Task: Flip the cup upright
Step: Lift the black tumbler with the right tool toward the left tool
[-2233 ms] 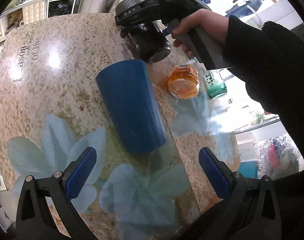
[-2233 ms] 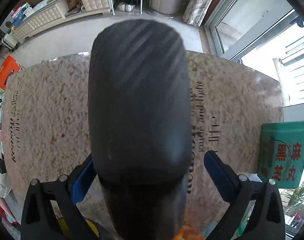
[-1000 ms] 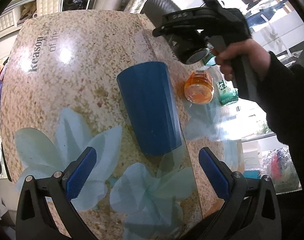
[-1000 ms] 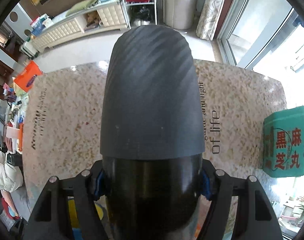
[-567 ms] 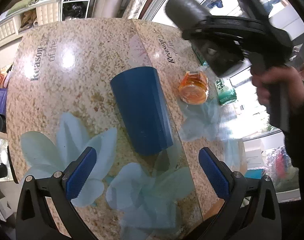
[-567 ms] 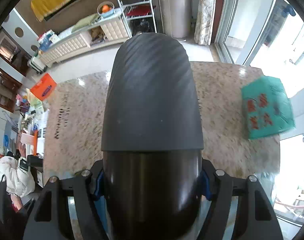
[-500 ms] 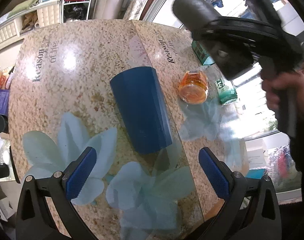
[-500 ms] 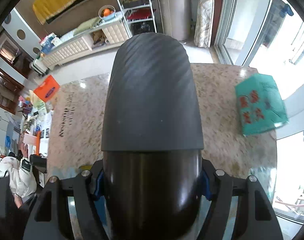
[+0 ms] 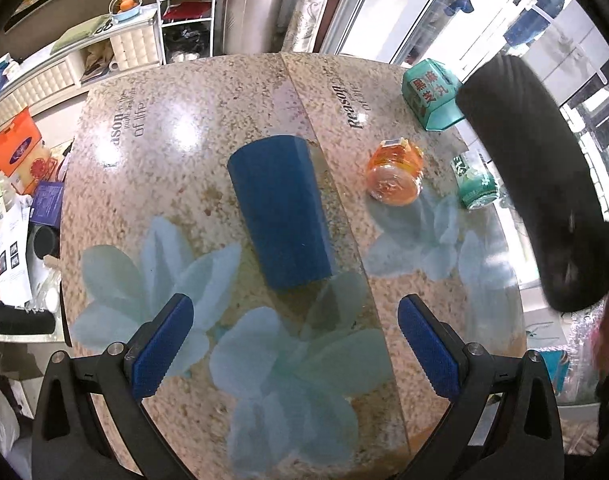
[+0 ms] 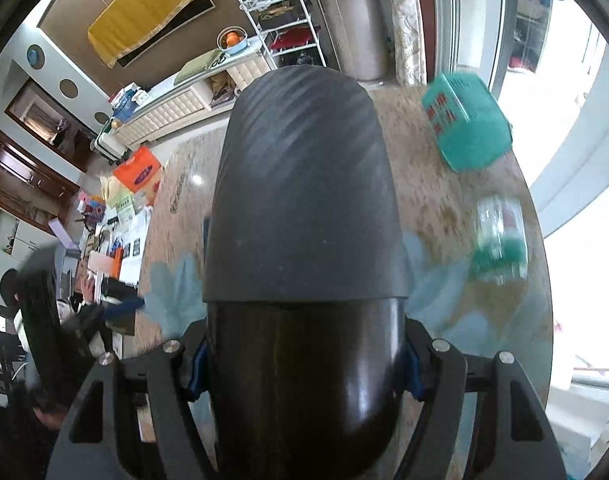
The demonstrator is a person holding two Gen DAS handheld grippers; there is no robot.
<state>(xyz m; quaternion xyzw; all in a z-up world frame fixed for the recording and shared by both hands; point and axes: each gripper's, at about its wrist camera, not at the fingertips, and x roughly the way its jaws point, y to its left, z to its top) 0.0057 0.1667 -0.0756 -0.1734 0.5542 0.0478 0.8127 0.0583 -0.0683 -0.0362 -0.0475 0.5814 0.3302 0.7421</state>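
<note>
A blue cup [image 9: 280, 212] lies on its side in the middle of the speckled round table [image 9: 208, 96], its wider end away from me. My left gripper [image 9: 292, 344] is open and empty just in front of its near end. My right gripper [image 10: 304, 356] is shut on a black ribbed cup [image 10: 304, 208] and holds it in the air, long axis pointing away from the camera. The black cup also shows at the right of the left wrist view [image 9: 536, 184], above the table's right edge.
An orange jar [image 9: 392, 178] stands right of the blue cup. A green-capped bottle [image 9: 474, 184] and a teal box [image 9: 428, 92] stand near the right rim; they also show in the right wrist view, bottle [image 10: 500, 240] and box [image 10: 464, 128]. Clutter fills the floor on the left.
My right gripper closed on the black cup, lifted it off the table and carried it right and toward me. The blue cup has not moved. The left gripper backed off slightly.
</note>
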